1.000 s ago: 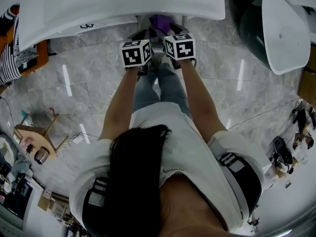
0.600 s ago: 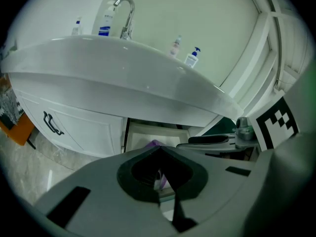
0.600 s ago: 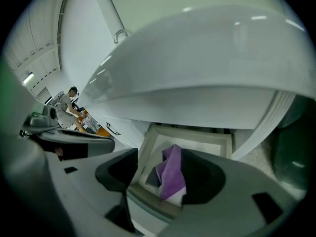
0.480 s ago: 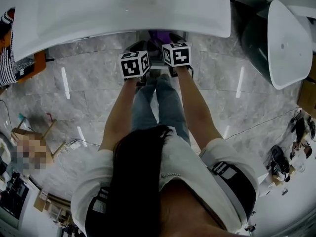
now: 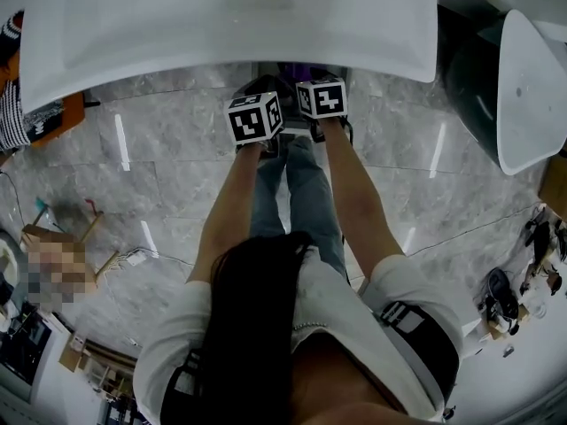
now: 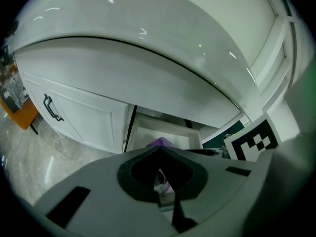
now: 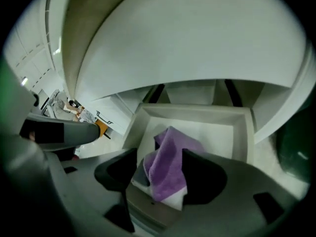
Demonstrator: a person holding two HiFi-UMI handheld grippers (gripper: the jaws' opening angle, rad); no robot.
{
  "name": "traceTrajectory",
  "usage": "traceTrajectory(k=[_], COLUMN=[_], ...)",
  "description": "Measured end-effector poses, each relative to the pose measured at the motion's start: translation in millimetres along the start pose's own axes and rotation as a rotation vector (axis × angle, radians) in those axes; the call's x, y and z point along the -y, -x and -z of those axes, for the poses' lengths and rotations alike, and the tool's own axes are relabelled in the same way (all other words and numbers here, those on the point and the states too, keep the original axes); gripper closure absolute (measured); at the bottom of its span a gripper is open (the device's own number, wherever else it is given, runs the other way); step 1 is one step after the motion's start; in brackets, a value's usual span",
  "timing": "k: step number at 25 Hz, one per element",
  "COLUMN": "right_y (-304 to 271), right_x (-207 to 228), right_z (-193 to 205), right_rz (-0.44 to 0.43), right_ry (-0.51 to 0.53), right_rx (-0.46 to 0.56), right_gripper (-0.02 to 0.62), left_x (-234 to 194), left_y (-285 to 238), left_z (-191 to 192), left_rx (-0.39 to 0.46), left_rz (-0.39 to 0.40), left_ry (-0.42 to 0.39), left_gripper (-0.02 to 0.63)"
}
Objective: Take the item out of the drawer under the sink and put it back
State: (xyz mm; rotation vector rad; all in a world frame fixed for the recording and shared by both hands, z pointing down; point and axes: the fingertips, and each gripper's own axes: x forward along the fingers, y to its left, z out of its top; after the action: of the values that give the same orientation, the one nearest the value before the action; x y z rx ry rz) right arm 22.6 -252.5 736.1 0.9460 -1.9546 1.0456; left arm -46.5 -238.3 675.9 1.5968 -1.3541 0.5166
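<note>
The drawer (image 7: 148, 127) under the white sink (image 5: 230, 16) stands pulled out, its inside pale. A purple cloth (image 7: 170, 164) lies bunched in it, one end hanging over the front wall. My right gripper (image 7: 159, 154) is at the drawer's front with the cloth between its jaws. The jaws are opening, and the dark pads (image 7: 116, 174) stand off the cloth. My left gripper (image 6: 159, 149) hangs beside it, shut with nothing in it; a sliver of the cloth (image 6: 159, 143) shows past its tips. In the head view both marker cubes, left (image 5: 255, 118) and right (image 5: 322, 98), sit under the sink's rim.
A white cabinet door with a black handle (image 6: 52, 107) is left of the drawer. Grey marble floor (image 5: 159, 149) spreads around the person's legs (image 5: 297, 193). A white oval basin (image 5: 532, 78) stands at the right, and an orange stand (image 5: 66, 113) at the left.
The sink's rim has slid down over the purple cloth, which showed ahead of the cubes before. The left cube has moved right, closer to the right one.
</note>
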Motion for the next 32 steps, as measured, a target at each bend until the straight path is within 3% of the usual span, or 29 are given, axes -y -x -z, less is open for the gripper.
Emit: traceTrajectory(k=[3,7,11,17,22,26,32], right_y=[-8,-21,-28,-42,-46,-40,-13], right_x=[8,9,17,25,27,28,20], right_z=[6,16,17,26,30,26,15], right_rz=[0.026,0.039,0.044,0.137,0.172,0.188,0.148], right_ry=[-0.019,0.09,0.031,0.063,0.095,0.09,-0.005], right_rx=[-0.025,-0.096,-0.095,-0.096,-0.139,-0.101,-0.015], right_gripper=[0.318,0.318,0.318,0.319,0.416,0.494,0.514], left_x=[-1,-5,-6,-19,-23,-25,-26], left_y=[-5,-12,-17,-16,-14,-10,-2], left_z=[-1,-3,5,17,18,18,16], left_rx=[0.004,0.011,0.001,-0.014,-0.014,-0.012,-0.019], left_rz=[0.008,0.02,0.014,0.01,0.008,0.018,0.019], left_ry=[-0.002,-0.001,-0.002,0.013,0.022,0.035,0.015], left_gripper=[0.603,0.603,0.603,0.603,0.603,0.603,0.603])
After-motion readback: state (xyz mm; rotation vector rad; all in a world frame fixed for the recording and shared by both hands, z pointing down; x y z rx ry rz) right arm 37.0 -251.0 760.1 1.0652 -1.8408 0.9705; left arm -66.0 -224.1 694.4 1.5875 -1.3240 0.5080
